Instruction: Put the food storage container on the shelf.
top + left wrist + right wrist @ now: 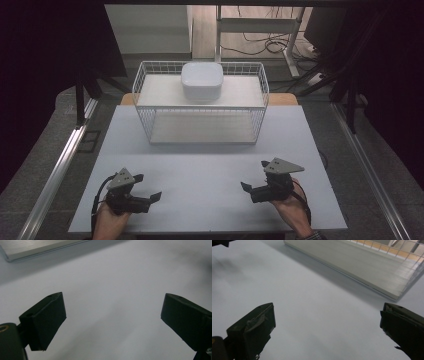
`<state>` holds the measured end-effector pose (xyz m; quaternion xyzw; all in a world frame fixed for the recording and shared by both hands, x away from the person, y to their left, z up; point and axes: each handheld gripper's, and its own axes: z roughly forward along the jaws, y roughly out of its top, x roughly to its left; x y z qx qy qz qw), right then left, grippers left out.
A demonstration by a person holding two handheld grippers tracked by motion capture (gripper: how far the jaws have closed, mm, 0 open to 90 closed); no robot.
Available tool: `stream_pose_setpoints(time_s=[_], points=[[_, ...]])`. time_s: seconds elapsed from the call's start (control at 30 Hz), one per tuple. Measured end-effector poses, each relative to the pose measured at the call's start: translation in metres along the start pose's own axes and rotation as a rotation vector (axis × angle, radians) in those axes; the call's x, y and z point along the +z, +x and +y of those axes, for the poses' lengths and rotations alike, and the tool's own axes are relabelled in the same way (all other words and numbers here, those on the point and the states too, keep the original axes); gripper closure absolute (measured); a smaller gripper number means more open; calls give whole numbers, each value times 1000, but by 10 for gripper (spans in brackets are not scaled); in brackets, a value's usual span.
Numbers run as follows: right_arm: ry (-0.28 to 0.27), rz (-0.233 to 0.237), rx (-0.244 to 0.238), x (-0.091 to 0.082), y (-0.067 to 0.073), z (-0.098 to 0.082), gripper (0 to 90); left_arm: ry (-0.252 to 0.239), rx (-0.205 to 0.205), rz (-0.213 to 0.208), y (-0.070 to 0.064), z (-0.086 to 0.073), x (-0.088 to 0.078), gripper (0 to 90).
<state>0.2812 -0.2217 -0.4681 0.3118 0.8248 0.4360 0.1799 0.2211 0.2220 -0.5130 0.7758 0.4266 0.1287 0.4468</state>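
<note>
Both jaws spread and empty, the left gripper (pixel 146 189) and right gripper (pixel 254 177) wait near the table's front edge, well short of the white bowl (pixel 202 80) atop the wire rack (pixel 260 95), which a clumsy reach might topple.

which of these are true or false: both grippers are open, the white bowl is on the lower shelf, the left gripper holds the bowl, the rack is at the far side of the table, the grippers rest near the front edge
1. Both grippers are open. True: the left gripper and the right gripper each show jaws spread wide with nothing between them.
2. The white bowl is on the lower shelf. False: it sits on the top shelf of the wire rack.
3. The left gripper holds the bowl. False: it is empty, far from the bowl.
4. The rack stands toward the far side of the table. True.
5. Both grippers are near the table's front edge. True.
</note>
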Motion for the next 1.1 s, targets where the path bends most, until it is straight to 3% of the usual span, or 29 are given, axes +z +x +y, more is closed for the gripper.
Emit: stream_pose_setpoints(time_s=[0.27,0.57,0.87,1.1], points=[[5,-29,11,-7,-5,-14,0,28,-8,36,4,-12,-4,54],[34,-51,34,-13,-12,-33,0,85,-29,43,9,-21,0,39],[107,-45,41,-8,-12,-47,0,154,-37,34,10,-24,8,28],[147,-44,48,-2,-14,-50,0,169,-34,35,9,-24,11,24]])
